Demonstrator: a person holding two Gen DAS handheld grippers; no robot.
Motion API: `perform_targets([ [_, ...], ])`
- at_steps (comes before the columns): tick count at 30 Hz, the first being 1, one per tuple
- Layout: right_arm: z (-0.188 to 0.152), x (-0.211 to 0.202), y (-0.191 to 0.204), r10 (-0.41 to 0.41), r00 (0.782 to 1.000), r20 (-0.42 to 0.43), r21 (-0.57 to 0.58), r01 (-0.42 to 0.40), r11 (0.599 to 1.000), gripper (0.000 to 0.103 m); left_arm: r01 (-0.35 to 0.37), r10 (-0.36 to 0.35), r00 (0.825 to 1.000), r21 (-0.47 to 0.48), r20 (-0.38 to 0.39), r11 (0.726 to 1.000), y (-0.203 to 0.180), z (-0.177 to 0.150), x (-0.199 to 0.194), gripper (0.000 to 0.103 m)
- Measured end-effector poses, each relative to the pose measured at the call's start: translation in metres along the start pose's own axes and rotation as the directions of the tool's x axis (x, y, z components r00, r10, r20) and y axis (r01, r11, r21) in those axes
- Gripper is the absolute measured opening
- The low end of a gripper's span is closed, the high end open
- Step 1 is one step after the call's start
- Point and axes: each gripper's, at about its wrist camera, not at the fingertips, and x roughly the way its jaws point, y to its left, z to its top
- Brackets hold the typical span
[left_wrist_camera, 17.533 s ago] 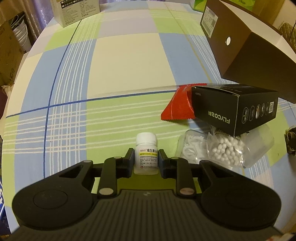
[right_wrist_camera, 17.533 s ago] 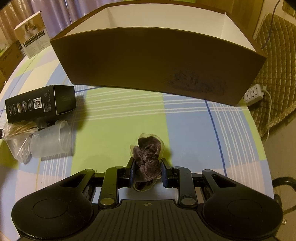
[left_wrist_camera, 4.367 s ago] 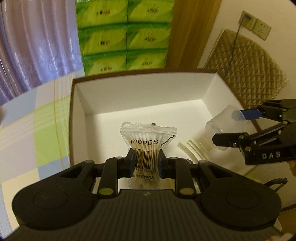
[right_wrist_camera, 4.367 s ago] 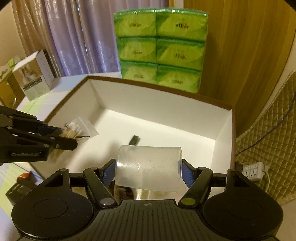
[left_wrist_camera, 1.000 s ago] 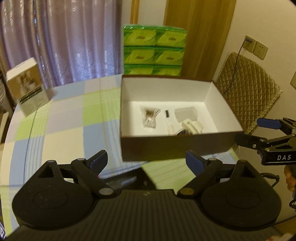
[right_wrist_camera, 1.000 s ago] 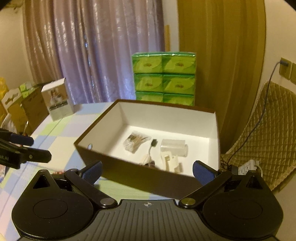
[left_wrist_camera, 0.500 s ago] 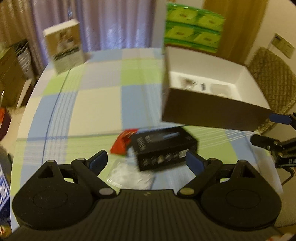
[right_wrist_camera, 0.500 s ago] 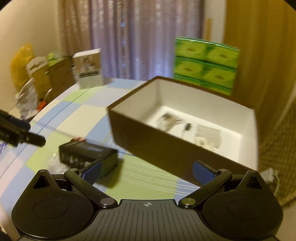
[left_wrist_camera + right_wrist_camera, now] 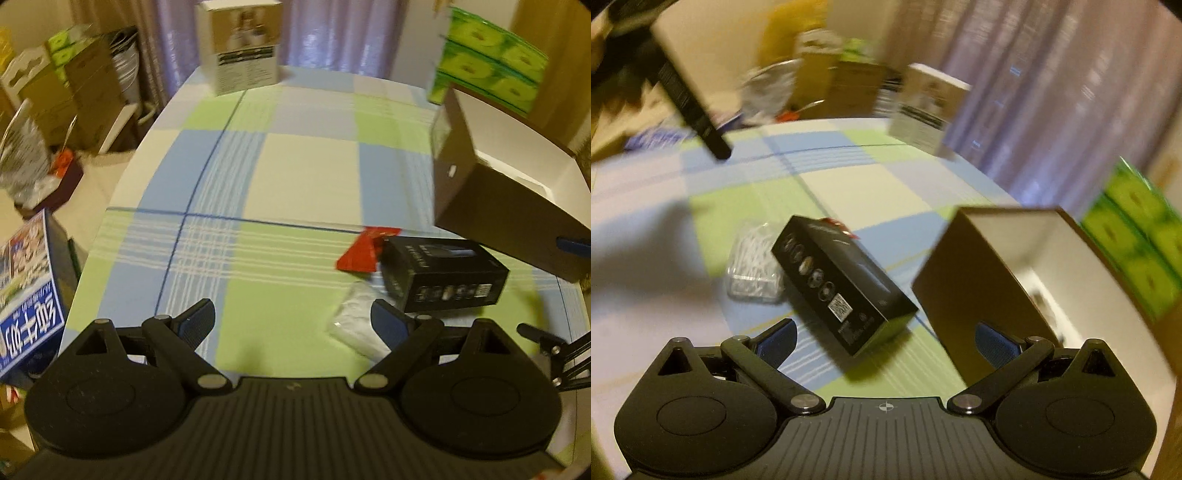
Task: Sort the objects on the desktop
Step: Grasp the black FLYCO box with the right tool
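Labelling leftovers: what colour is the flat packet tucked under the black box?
Red. The packet shows best in the left wrist view, partly under the black box.

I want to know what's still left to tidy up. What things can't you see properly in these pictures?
- Inside the brown box: in the left wrist view its wall hides the contents; in the right wrist view they are a blur.
- Red packet: partly under the black box in both views.
- Clear bag: blurred, and cut off by the left gripper; its contents are unclear.
- Print on the black box: too blurred to read.
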Motion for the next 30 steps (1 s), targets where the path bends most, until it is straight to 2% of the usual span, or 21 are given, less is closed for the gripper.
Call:
perform_targets([
  [2, 0.0, 0.013, 0.007, -0.007, 1.0, 0.005, -0.087, 0.007, 0.996, 0.099, 0.001, -0.002, 1.0, -0.026, -0.011, 1.0, 0.008, -0.002, 0.003, 0.089],
  [5, -0.003, 0.034, 0.02, -0.02, 1.0, 0.005, -0.213, 0.021, 0.977, 0.086, -0.006, 0.005, 1.0, -0.055, -0.029, 0.998, 0.017, -0.006, 0.008, 0.089],
  [8, -0.008, 0.059, 0.035, -0.047, 0.999, -0.006, -0.344, 0.042, 0.938, 0.075, -0.007, 0.003, 0.999, -0.078, -0.049, 0.997, 0.024, -0.01, 0.012, 0.089],
  [10, -0.013, 0.074, 0.043, -0.071, 0.997, -0.012, -0.414, 0.06, 0.908, 0.057, -0.011, 0.007, 0.999, -0.079, -0.053, 0.997, 0.026, -0.012, 0.013, 0.089],
  [13, -0.017, 0.087, 0.047, -0.103, 0.995, -0.005, -0.457, 0.09, 0.885, 0.052, -0.008, 0.004, 0.998, -0.076, -0.056, 0.997, 0.024, -0.013, 0.014, 0.089],
  [15, -0.015, 0.087, 0.045, -0.098, 0.995, -0.002, -0.437, 0.087, 0.895, 0.049, -0.002, -0.002, 0.998, -0.069, -0.06, 0.998, 0.022, -0.013, 0.016, 0.089],
  [18, -0.006, 0.08, 0.034, -0.075, 0.997, -0.033, -0.342, 0.059, 0.938, 0.047, 0.014, -0.017, 0.998, -0.051, -0.066, 0.999, 0.015, -0.014, 0.018, 0.089],
  [21, 0.004, 0.073, 0.011, -0.046, 0.994, -0.096, -0.128, 0.034, 0.991, 0.043, 0.036, -0.039, 0.996, -0.038, -0.075, 0.999, 0.006, -0.015, 0.024, 0.089],
  [23, 0.008, 0.069, -0.006, -0.023, 0.989, -0.149, 0.028, 0.028, 0.999, 0.041, 0.053, -0.055, 0.995, -0.027, -0.083, 0.998, -0.001, -0.016, 0.028, 0.089],
  [24, 0.009, 0.067, -0.017, -0.012, 0.983, -0.181, 0.121, 0.034, 0.992, 0.041, 0.06, -0.062, 0.994, -0.018, -0.087, 0.998, -0.005, -0.016, 0.03, 0.089],
  [27, 0.006, 0.057, -0.039, 0.05, 0.97, -0.237, 0.357, 0.039, 0.933, 0.04, 0.082, -0.082, 0.992, -0.001, -0.098, 0.997, -0.017, -0.015, 0.037, 0.089],
  [30, 0.0, 0.048, -0.051, 0.064, 0.959, -0.276, 0.478, 0.08, 0.875, 0.041, 0.098, -0.095, 0.99, 0.022, -0.106, 0.995, -0.032, -0.015, 0.045, 0.089],
])
